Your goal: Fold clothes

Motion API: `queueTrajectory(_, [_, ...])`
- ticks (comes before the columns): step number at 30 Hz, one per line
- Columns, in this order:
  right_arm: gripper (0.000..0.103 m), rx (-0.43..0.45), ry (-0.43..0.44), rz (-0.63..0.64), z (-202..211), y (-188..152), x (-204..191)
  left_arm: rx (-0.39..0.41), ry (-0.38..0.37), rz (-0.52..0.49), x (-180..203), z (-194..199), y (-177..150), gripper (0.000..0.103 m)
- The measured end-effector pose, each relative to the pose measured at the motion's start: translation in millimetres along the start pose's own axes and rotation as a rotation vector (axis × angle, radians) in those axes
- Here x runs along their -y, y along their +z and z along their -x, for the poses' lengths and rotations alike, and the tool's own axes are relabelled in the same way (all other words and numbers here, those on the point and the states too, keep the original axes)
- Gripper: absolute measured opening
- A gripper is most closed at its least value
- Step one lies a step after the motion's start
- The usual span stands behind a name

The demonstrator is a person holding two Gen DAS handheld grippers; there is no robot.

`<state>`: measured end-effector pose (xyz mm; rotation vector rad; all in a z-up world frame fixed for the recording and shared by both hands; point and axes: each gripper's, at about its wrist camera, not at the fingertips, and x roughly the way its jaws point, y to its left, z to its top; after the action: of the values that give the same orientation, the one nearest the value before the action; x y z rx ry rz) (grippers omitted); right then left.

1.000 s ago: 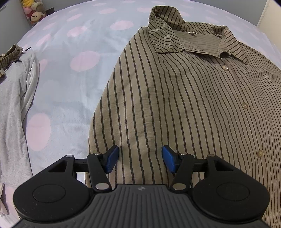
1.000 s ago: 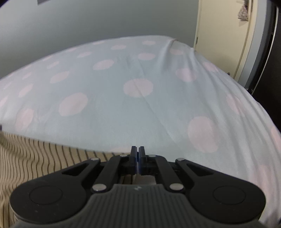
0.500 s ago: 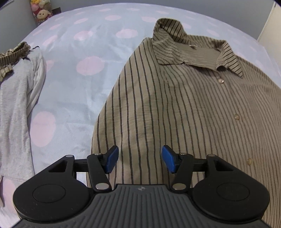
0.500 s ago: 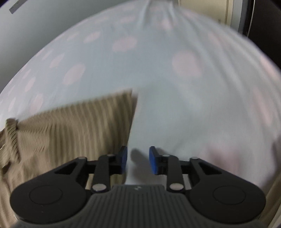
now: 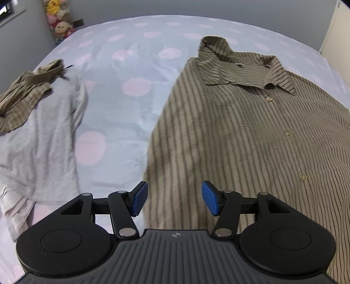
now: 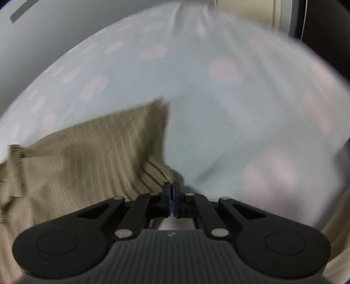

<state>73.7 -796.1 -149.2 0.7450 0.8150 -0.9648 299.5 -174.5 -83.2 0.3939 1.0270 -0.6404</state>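
Folding setup: striped shirt (image 5: 251,139) flat on the bed (image 5: 122,109), right tool (image 6: 172,192) clamped on its edge.
Left tool (image 5: 174,197) hangs over the shirt's lower left part, blue pads (image 5: 140,197) apart, nothing between them, not touching fabric. Shirt is buttoned, collar toward the far side, lying on the right half of the dotted sheet. Right tool's fingers are together on a pinched fold of the shirt's edge (image 6: 157,172); that view is motion-blurred, so which corner or sleeve it holds I cannot tell. Grey garment (image 5: 41,139) lies at the bed's left, well apart from the shirt, with an olive checked garment (image 5: 24,96) on its far end. Plush toys (image 5: 58,19) sit in the far left corner.
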Motion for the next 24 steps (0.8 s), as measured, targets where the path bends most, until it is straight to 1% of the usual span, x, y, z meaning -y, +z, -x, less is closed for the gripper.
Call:
queueTrajectory(2, [0.002,0.028,-0.033,0.043,3.1,5.1,-0.5,-0.009,0.008,0.024,-6.6,1.2,-3.8,0.053])
queueTrajectory(4, [0.003,0.018,-0.044,0.061,-0.2,4.6,-3.4,-0.021,0.008,0.043,-14.4,3.0,-9.2,0.053])
queueTrajectory(6, [0.011,0.018,-0.102,0.103,-2.9,4.4,-11.2,-0.028,0.005,0.055,-20.2,7.1,-14.8,0.053])
queueTrajectory(7, [0.012,0.023,-0.114,0.112,-1.1,3.9,-12.4,-0.025,0.004,0.059,-23.6,9.8,-18.4,0.053])
queueTrajectory(10, [0.013,0.055,-0.053,0.117,23.3,-2.8,-15.3,-0.017,0.005,0.087,-35.0,15.5,-28.3,0.053])
queueTrajectory(13, [0.024,0.092,0.056,0.163,59.7,-28.4,-24.7,-0.003,-0.011,0.125,-43.6,11.9,-35.0,0.053])
queueTrajectory(14, [0.028,0.099,0.099,0.187,70.5,-40.5,-30.8,0.005,-0.022,0.141,-45.6,9.2,-36.5,0.053])
queueTrajectory(16, [0.029,0.104,0.178,0.243,89.8,-69.3,-44.3,0.02,-0.042,0.171,-49.3,3.5,-39.4,0.053])
queueTrajectory(18, [0.029,0.109,0.227,0.288,102.8,-101.8,-57.8,0.041,-0.029,0.191,-49.8,-6.1,-41.5,0.053])
queueTrajectory(20, [0.029,0.099,0.269,0.309,110.5,-134.3,-69.4,0.061,-0.006,0.233,-50.5,-17.7,-43.0,0.053])
queueTrajectory(23, [0.029,0.078,0.329,0.315,119.2,-180.5,-85.1,0.084,-0.056,0.336,-53.4,-35.2,-47.4,0.053])
queueTrajectory(24, [0.031,0.066,0.342,0.305,119.7,-192.6,-89.8,0.085,-0.07,0.363,-53.0,-40.6,-49.4,0.053])
